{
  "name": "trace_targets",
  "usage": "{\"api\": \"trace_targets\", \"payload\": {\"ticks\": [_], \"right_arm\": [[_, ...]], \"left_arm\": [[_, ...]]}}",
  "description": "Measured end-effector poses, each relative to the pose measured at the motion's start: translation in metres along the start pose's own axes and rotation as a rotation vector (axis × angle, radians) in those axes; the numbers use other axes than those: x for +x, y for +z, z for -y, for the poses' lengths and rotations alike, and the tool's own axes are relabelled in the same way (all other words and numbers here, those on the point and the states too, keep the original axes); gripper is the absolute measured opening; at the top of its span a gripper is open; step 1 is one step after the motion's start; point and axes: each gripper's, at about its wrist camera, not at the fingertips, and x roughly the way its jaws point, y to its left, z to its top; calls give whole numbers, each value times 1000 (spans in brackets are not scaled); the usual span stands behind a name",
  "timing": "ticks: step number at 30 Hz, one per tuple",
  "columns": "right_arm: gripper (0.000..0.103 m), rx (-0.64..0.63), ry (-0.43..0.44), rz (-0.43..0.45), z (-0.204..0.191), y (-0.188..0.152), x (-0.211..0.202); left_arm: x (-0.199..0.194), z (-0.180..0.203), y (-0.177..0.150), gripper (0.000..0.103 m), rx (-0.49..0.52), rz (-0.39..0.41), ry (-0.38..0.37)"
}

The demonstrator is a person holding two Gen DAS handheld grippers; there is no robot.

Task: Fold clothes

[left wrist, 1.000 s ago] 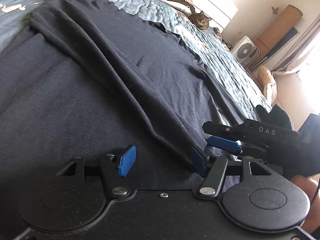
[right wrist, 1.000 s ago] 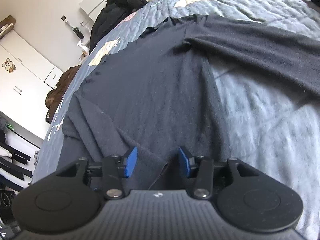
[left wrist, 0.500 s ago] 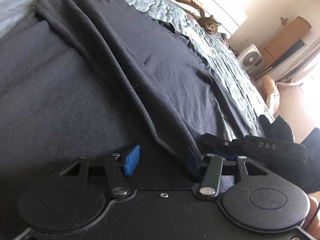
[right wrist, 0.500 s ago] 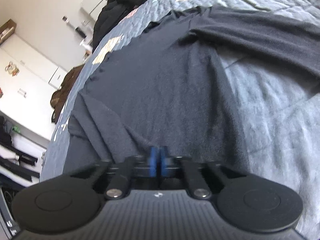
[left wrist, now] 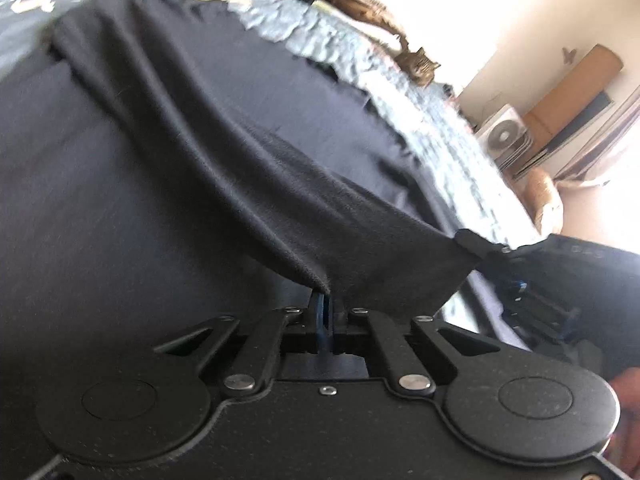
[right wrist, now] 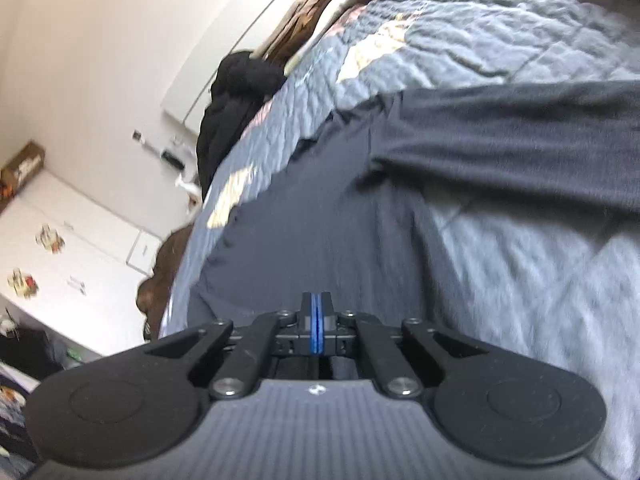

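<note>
The dark long-sleeved shirt (left wrist: 168, 168) lies on the bed (right wrist: 500, 28); it is soft, light, limp. Left gripper (left wrist: 320, 312) and right gripper (right wrist: 316, 328) are both clamped on its hem.

Strong daylight from my left view's upper right blows the far wall (left wrist: 500, 20) out to white; the dark shirt (left wrist: 160, 200) stays dim and low in contrast. Both views show motion blur and fisheye bending at the edges. My right view is softer, evenly lit, the quilted bed (right wrist: 520, 260) smeared.
</note>
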Motion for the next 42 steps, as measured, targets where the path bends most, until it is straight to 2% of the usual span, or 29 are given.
{"api": "trace_targets", "payload": {"ticks": [6,11,14,18,19,20,21,22,23,24,25,27,30,32,33,36,42], "right_arm": [[1,14,35,89,-4,43,-5],[1,-77,15,121,-17,114,12],[1,-111,-44,60,-4,134,37],[1,-138,-189,-75,37,116,74],[1,-132,-207,-93,47,110,76],[3,-125,-226,-111,56,104,79],[3,-117,-240,-126,66,98,80],[3,-94,-225,-118,71,94,75],[5,-87,-215,-100,74,95,68],[5,-80,-207,-82,75,95,62],[5,-79,-201,-62,74,96,55],[5,-76,-173,-14,59,97,41],[5,-103,-133,34,31,89,27],[5,-145,-113,35,7,72,29],[5,-156,-102,32,-4,62,31],[6,-75,-47,-11,-19,32,41],[6,-58,-98,-35,-46,-29,19]], "left_arm": [[17,41,33,2,-4,60,-93],[47,80,59,2,21,116,-129],[71,84,61,2,37,71,-79],[90,64,48,6,51,-99,18],[85,58,47,6,89,-106,26],[78,52,46,11,134,-106,30],[67,46,47,27,193,-92,44],[52,31,56,37,208,-57,55],[37,15,66,59,214,-19,64],[21,-2,76,63,219,20,74],[6,-19,86,63,224,58,83],[-18,-49,109,59,219,113,151],[-38,-76,129,54,431,257,424],[-39,-82,126,54,672,339,581],[-36,-85,122,54,786,361,637],[-22,-93,111,55,1002,367,656],[19,-90,77,56,1388,357,644]]}}
